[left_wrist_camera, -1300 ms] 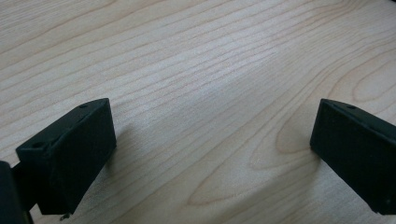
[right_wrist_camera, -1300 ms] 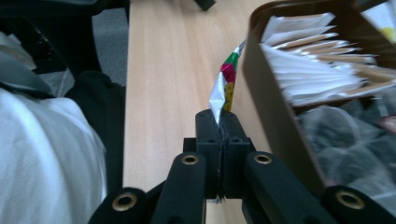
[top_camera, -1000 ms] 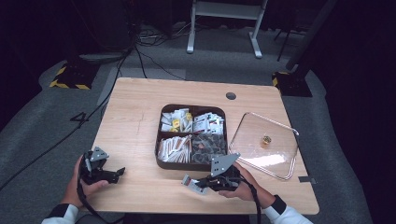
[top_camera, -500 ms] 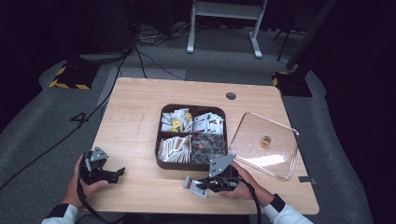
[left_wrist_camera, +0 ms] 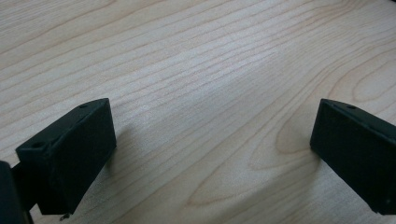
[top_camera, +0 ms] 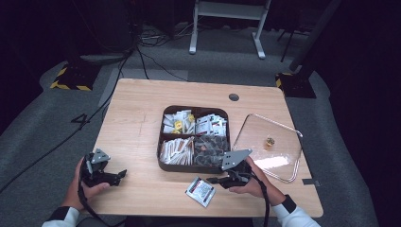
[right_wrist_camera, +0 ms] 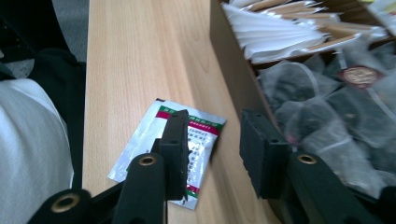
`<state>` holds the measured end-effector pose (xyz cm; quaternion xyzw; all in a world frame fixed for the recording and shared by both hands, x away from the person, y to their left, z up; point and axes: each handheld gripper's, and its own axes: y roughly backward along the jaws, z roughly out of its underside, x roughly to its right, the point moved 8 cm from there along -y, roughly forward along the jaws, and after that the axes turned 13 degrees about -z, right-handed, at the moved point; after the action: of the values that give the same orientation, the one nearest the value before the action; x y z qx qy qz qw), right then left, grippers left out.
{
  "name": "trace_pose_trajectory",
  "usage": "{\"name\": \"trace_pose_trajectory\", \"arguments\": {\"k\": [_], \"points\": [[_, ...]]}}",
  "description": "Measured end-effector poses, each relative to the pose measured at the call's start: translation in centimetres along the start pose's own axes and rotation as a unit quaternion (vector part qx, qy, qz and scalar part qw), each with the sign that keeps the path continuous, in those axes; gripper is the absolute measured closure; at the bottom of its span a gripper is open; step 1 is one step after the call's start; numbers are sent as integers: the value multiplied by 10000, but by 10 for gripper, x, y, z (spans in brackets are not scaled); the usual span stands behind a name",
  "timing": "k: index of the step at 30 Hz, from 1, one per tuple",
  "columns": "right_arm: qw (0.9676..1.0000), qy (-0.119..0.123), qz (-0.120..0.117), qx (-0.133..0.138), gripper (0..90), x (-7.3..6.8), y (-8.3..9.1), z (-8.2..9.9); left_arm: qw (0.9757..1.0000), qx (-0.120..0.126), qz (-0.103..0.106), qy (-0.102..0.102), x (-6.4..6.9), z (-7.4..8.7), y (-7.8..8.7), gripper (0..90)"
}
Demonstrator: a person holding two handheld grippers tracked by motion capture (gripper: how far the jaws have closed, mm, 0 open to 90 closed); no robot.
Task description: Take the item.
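Wooden table (top_camera: 142,118) holds a four-compartment tray (top_camera: 194,166) of sachets, lid (top_camera: 267,146) parked aside for access, one foil sachet (top_camera: 200,191) lies flat out front, right gripper (top_camera: 215,180) jaws spread beside it, left gripper (top_camera: 120,174) idle, spread wide.

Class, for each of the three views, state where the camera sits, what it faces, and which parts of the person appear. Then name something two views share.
High view: above the near edge, looking forward and down on the table; both forearms, both hand-held grippers.
Left gripper view: rides the left hand-held gripper, facing bare wood.
Right gripper view: rides the right hand-held gripper, facing the sachet beside the tray; a white sleeve appears.
Shared: high and right views show sachet and tray.
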<state>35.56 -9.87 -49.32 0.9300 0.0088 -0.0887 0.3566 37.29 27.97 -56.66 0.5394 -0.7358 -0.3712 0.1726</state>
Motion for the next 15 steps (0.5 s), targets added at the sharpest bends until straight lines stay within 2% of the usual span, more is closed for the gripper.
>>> {"name": "trace_pose_trajectory", "arguments": {"k": [9, 15], "points": [[9991, 51, 385, 172, 544, 9, 27, -3, 10000, -1, -3, -2, 0, 0, 0, 5], [9966, -93, 727, 376, 484, 21, 43, -3, 10000, -1, -3, -3, 0, 0, 0, 5]]}}
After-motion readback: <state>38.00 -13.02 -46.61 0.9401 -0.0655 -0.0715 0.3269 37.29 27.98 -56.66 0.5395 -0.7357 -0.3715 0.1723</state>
